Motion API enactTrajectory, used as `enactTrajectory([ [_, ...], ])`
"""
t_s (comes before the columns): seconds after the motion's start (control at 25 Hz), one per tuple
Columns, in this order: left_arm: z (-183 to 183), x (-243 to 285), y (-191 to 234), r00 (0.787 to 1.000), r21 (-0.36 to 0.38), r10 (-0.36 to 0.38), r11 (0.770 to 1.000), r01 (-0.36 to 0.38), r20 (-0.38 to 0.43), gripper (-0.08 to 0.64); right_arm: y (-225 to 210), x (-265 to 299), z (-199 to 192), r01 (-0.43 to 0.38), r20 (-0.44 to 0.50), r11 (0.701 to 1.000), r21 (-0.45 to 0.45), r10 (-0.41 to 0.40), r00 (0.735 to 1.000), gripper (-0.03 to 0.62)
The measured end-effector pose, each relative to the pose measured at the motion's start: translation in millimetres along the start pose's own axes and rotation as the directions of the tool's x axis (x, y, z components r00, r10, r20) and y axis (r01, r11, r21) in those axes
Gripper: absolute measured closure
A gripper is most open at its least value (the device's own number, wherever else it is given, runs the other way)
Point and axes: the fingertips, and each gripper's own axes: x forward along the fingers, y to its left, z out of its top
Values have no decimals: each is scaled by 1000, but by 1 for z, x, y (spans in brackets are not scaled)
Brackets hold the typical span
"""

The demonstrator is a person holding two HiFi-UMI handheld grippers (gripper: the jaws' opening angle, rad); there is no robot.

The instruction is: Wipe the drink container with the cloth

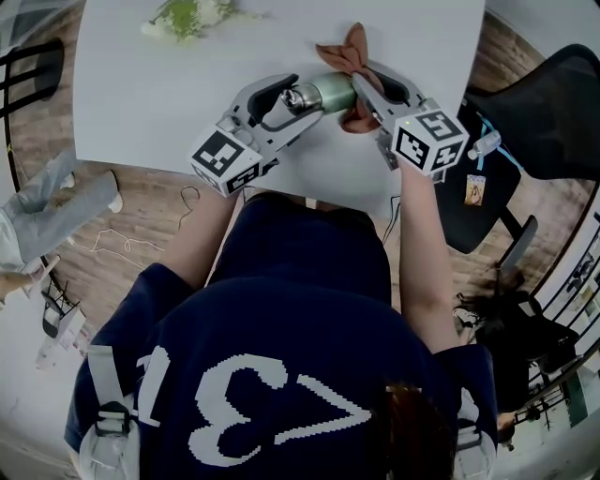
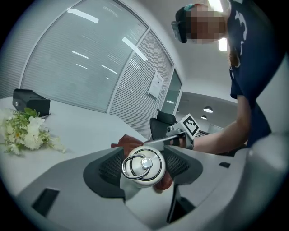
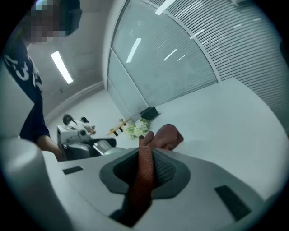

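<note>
Two things matter for handling here: a rigid drink container [image 1: 330, 91] and a limp cloth [image 1: 349, 54], both over the near part of the bench [image 1: 141, 84], close to its edge on the person's side. The container lies nearly level, its metal cap turned toward the left gripper [image 1: 298, 101], whose fingers are closed on the cap end. In the left gripper view the round cap with its wire ring [image 2: 143, 166] fills the gap between the pads. Whether the pale green body rests on the bench or hangs just above it cannot be told. The container looks stiff and smooth, so it is likely slippery under the pads. The ring looks loose and is no place to grip. Holding the cap end seems sound, since it leaves the whole body bare for wiping, though a full bottle would pull down hard at its free end. The right gripper [image 1: 367, 94] has its fingers drawn narrow on a fold of the rust-brown cloth [image 3: 143, 176], which bunches past the tips and lies against the container's far end. Soft and light, it should mould to the round body if kept pinched near the fold. A bunch of flowers [image 1: 187, 14] lies at the bench's far edge, well clear.
</note>
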Motion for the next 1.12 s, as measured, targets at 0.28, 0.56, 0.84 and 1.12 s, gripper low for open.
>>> enactTrajectory([
  [0.28, 9, 7, 8, 999, -68, -1, 998, 4, 40, 279, 78, 13, 43, -373, 97, 919, 128, 363, 927, 520],
  [0.56, 9, 6, 22, 997, -214, 33, 977, -17, 74, 279, 27, 5, 20, -100, 81, 995, 19, 98, 992, 520],
  [0.84, 7, 8, 43, 990, -408, 127, 909, -88, 68, 281, -26, -3, -10, 183, 30, 983, 15, -183, 983, 520],
  [1.12, 8, 8, 51, 978, -565, 188, 818, -107, 86, 287, 55, 10, 35, -86, 186, 995, 58, 74, 980, 520],
])
